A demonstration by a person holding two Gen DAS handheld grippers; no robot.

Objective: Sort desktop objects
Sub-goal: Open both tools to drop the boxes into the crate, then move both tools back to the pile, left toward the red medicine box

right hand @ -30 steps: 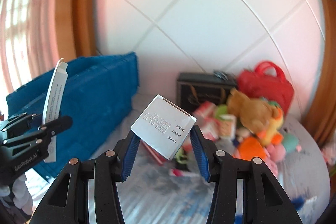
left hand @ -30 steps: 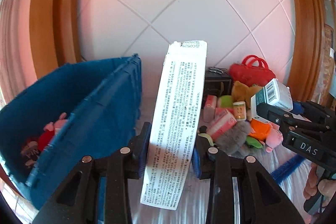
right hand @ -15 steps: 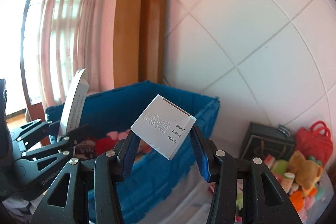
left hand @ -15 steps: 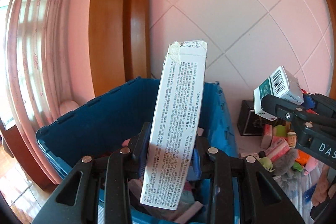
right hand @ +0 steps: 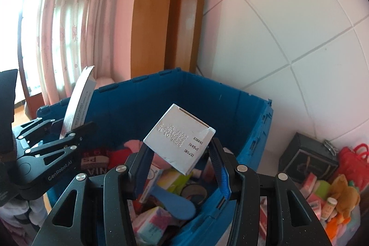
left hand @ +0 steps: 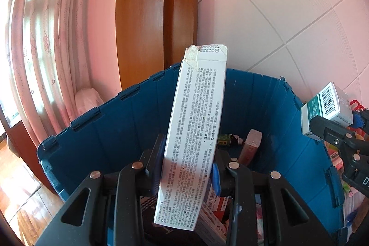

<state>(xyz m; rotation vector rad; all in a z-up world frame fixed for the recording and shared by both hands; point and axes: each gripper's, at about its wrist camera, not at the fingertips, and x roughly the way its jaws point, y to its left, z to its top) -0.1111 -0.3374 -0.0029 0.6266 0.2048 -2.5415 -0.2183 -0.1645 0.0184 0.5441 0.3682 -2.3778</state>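
- Crate (left hand: pixel 110 142), blue and open-topped, sits directly below both grippers, already partly filled.
- Long box (left hand: pixel 193 135) stands upright, clamped in the left gripper (left hand: pixel 186 167) over the crate.
- Small box (right hand: pixel 180 144), tilted, is pinched by the right gripper (right hand: pixel 180 167) just inside the near rim.

Left gripper (left hand: pixel 185 168): held level and pointing forward, its two black fingers (left hand: pixel 151 165) with blue pads pressed against the flat sides of a tall white carton (left hand: pixel 196 130), which stands nearly upright between them. Right gripper (right hand: pixel 182 171): positioned to the right of the left one, its fingers (right hand: pixel 218 167) clamped on the opposite edges of a small white box (right hand: pixel 181 144), carried tilted on one corner.
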